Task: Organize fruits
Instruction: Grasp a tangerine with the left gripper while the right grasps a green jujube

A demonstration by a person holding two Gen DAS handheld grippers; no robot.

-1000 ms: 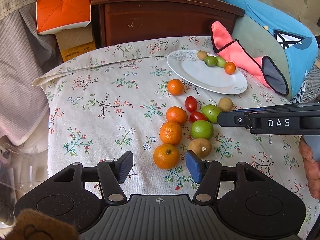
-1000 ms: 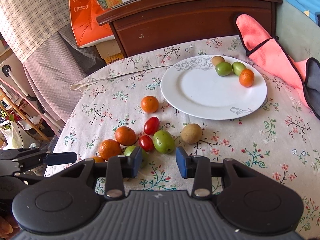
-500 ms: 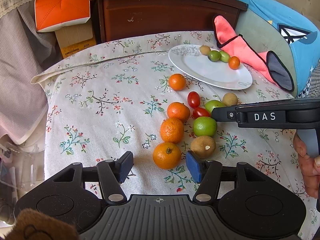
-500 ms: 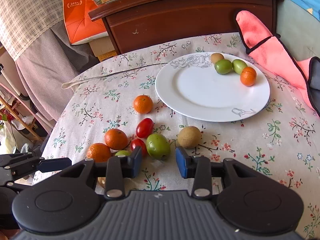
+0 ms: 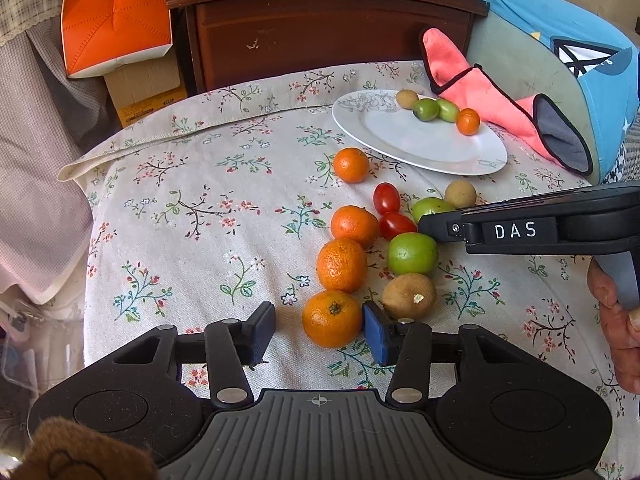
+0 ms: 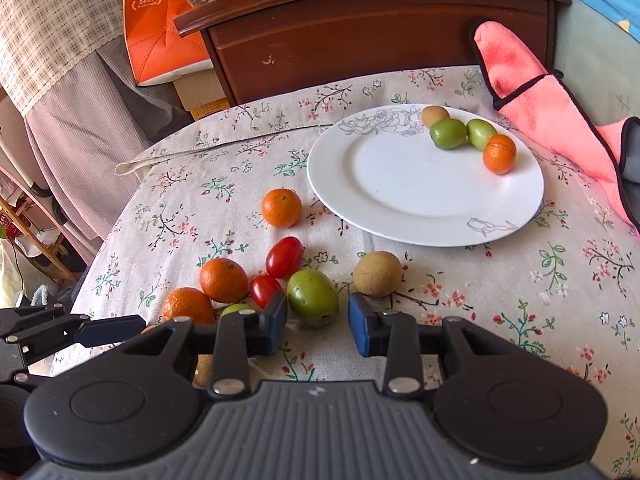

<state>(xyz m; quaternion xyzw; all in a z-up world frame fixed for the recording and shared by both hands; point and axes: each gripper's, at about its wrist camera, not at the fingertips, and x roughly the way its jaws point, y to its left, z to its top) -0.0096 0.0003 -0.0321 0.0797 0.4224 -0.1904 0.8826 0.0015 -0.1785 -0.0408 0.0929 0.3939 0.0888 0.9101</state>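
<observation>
A white plate [image 5: 420,140] [image 6: 400,184] at the back right holds a brown fruit, two green ones and a small orange [image 6: 499,154]. Loose oranges, cherry tomatoes, green and brown fruits lie on the floral cloth in front of it. My left gripper [image 5: 318,332] is closing around the nearest orange [image 5: 332,318]; the right pad is against it and a gap shows at the left pad. My right gripper [image 6: 318,324] is closing around a green fruit [image 6: 313,297], with small gaps on both sides.
A brown fruit [image 5: 409,295] and a green fruit [image 5: 412,254] lie just right of the held-between orange. The right gripper's finger [image 5: 440,228] reaches in over them. A pink cloth [image 6: 540,120] lies right of the plate, and a wooden cabinet [image 5: 320,28] stands behind the table.
The left fingers have drawn closer together around the nearest orange. The right gripper has edged forward, so the green fruit now sits between its fingers.
</observation>
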